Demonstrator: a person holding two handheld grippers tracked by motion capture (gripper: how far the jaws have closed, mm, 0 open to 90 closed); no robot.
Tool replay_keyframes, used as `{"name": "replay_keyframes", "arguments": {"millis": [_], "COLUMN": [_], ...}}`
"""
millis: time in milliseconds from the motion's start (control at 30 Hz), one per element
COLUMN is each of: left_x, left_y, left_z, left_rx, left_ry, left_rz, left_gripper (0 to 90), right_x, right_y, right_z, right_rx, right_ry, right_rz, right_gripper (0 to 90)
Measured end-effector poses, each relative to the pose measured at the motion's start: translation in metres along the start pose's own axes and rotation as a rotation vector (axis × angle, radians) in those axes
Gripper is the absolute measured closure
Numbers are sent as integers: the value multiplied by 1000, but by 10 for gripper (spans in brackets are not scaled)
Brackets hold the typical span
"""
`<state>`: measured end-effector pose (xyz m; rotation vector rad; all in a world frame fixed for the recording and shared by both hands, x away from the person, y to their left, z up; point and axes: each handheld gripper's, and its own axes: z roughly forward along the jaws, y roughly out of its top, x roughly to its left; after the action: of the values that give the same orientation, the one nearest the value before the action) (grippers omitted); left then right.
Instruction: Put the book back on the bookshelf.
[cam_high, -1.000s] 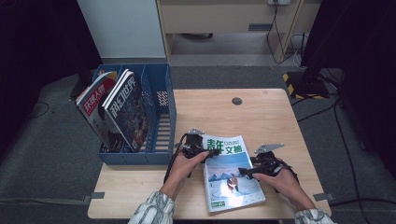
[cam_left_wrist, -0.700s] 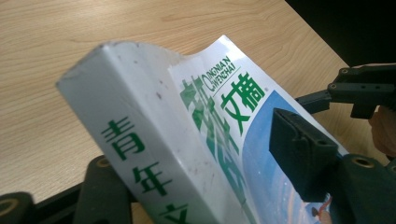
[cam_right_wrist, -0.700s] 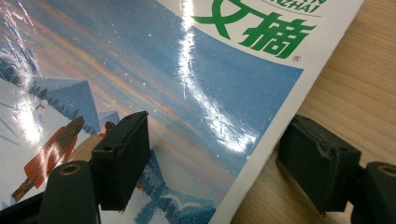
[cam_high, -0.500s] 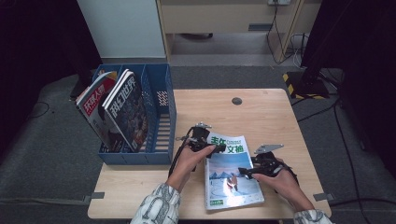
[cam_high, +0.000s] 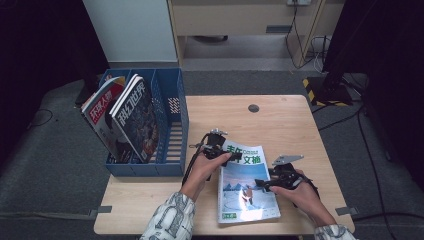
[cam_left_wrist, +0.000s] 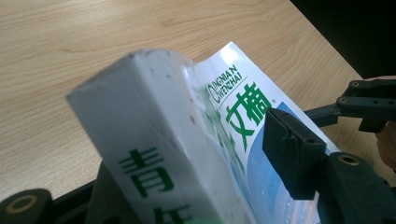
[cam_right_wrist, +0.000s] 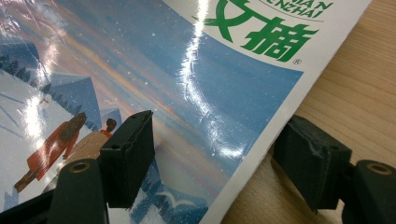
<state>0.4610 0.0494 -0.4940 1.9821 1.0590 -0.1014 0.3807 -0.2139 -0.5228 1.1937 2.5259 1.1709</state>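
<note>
The left gripper (cam_high: 235, 156) loosely straddled the magazine's (cam_high: 247, 187) spine corner, the right gripper (cam_high: 261, 183) its edge, neither pinching; lifted, it could slip

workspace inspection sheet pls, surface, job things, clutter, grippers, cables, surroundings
surface: light wooden table, round dark cap near its far edge.
job's things: magazine with blue snowy cover, its near-left corner lifted off the wood; blue file rack at the table's left edge holding two magazines leaning left.
clutter: nothing seen.
grippers: left gripper straddles the magazine's spine corner, jaws just been closing; right gripper straddles its right edge, one jaw over the cover, one beside the edge on the wood, jaws just been closing.
cables: black leads on the floor behind the table.
surroundings: grey carpet, white panel, dark curtains.
</note>
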Motion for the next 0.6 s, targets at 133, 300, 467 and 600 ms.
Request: {"name": "replay_keyframes", "arguments": {"millis": [133,300,467,600], "left_x": [1,1,3,6], "left_y": [1,3,5,4], "left_z": [2,3,4,2], "left_rx": [-4,7,15,11], "left_ry": [-14,-3,-3,7], "left_rz": [-2,-6,-15,-62], "left_gripper": [415,427,462,549], "right_x": [1,3,6,3], "right_y": [0,-1,0,0], "right_z": [0,1,2,3], "right_rx": [-1,-6,-12,-11], "right_ry": [5,11,11,19], "right_rz": [-6,-11,-46,-42], "right_gripper": [291,292,291,251]}}
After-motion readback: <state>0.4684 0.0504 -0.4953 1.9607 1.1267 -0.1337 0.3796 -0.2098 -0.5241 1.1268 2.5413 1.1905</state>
